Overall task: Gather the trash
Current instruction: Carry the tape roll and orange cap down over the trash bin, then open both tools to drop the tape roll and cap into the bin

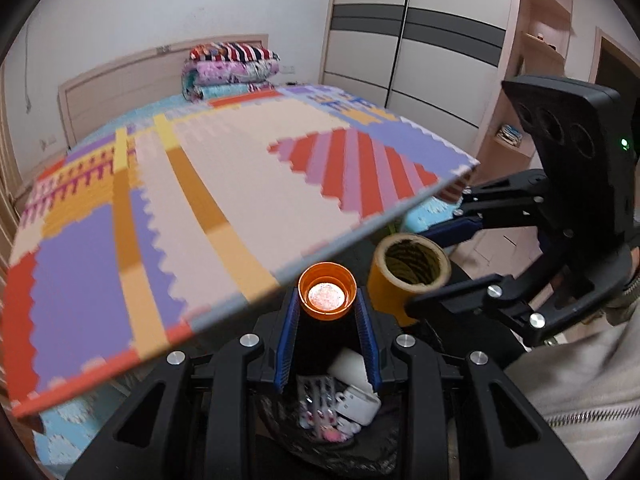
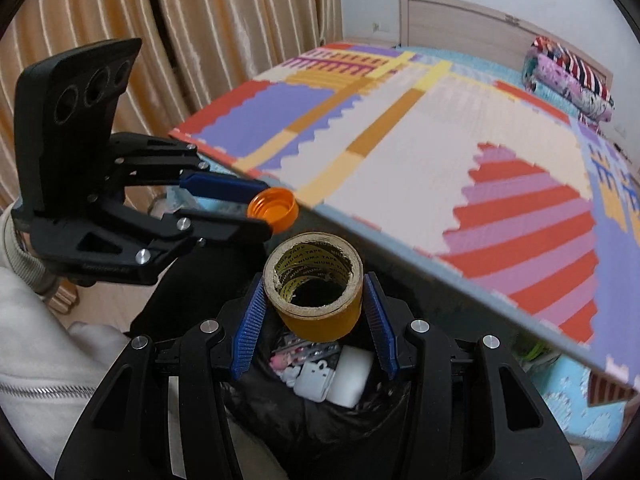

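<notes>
The left gripper (image 1: 327,312) is clamped on a small orange plastic bottle cap (image 1: 327,295), its open side facing the camera, and the right gripper (image 2: 313,312) is closed around a yellow-orange roll of packing tape with a cardboard core (image 2: 313,286). Both are held in the air just beside each other, directly over a bin lined with a black plastic bag (image 2: 280,412), which sits close against the foot of the bed. Inside the bag lie a silver blister pack of pills (image 1: 316,396), a white rounded plastic piece (image 2: 352,376) and small pink and white scraps (image 2: 286,364). A multicoloured foam puzzle mat (image 1: 192,208) covers the bed, and its edge overhangs just beyond the cap and roll. Folded patterned quilts (image 1: 230,70) are stacked by the pale wooden headboard (image 1: 120,80). Gold striped curtains (image 2: 160,40) hang at the bed's far side, a wardrobe with sliding doors (image 1: 408,40) stands on the other, and bare wooden floor (image 2: 104,304) shows beside the bin.
</notes>
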A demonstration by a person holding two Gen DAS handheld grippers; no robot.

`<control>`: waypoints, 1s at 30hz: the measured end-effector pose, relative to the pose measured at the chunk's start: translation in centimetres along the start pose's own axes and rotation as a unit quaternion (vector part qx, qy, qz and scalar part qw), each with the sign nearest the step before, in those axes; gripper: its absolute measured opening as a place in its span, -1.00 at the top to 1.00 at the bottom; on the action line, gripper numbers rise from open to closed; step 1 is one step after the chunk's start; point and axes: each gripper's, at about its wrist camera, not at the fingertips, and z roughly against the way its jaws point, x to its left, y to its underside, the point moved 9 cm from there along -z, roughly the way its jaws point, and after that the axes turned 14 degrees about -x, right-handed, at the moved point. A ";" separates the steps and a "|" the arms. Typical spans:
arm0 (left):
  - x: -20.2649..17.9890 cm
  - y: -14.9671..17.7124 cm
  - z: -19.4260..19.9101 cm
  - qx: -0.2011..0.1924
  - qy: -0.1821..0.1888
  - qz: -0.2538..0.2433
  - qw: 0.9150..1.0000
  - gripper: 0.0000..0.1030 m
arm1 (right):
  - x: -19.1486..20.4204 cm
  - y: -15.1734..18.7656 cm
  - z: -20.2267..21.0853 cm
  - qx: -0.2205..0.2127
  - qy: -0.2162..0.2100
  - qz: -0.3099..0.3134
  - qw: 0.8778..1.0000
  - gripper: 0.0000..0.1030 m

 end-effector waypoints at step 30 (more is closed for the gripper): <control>0.2 14.5 -8.1 0.191 -0.013 0.058 0.980 0.46 | -1.9 13.1 -9.0 0.157 0.011 -0.084 0.984 0.06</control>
